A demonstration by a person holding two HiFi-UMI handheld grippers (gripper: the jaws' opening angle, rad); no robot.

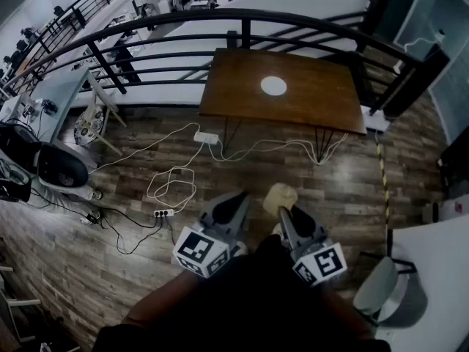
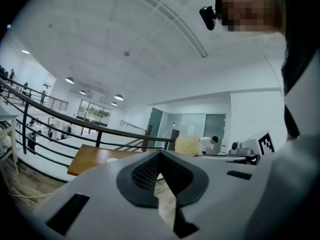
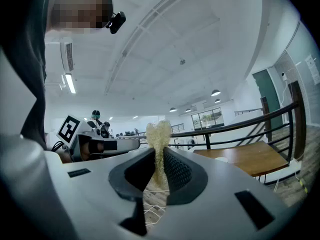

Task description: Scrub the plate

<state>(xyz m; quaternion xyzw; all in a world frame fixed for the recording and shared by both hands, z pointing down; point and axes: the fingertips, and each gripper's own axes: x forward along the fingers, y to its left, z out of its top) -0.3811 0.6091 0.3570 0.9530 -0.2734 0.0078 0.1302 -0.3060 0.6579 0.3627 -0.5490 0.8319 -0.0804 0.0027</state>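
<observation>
A white plate (image 1: 273, 86) lies on the brown wooden table (image 1: 308, 101) far ahead of me, beyond the cables on the floor. Both grippers are held close to my body, well short of the table. My right gripper (image 1: 281, 210) is shut on a beige scrubbing sponge (image 1: 280, 196), which sticks up between the jaws as a fibrous tuft (image 3: 159, 139). My left gripper (image 1: 233, 205) is shut with nothing between its jaws (image 2: 160, 156). In the left gripper view the sponge (image 2: 187, 145) shows just beyond the jaws. The table (image 3: 245, 156) is off to the right in the right gripper view.
A black metal railing (image 1: 242, 28) curves behind the table. White cables and a power strip (image 1: 164, 213) lie on the wooden floor between me and the table. A dark chair (image 1: 62, 169) stands at the left, a white desk (image 1: 440, 262) at the right.
</observation>
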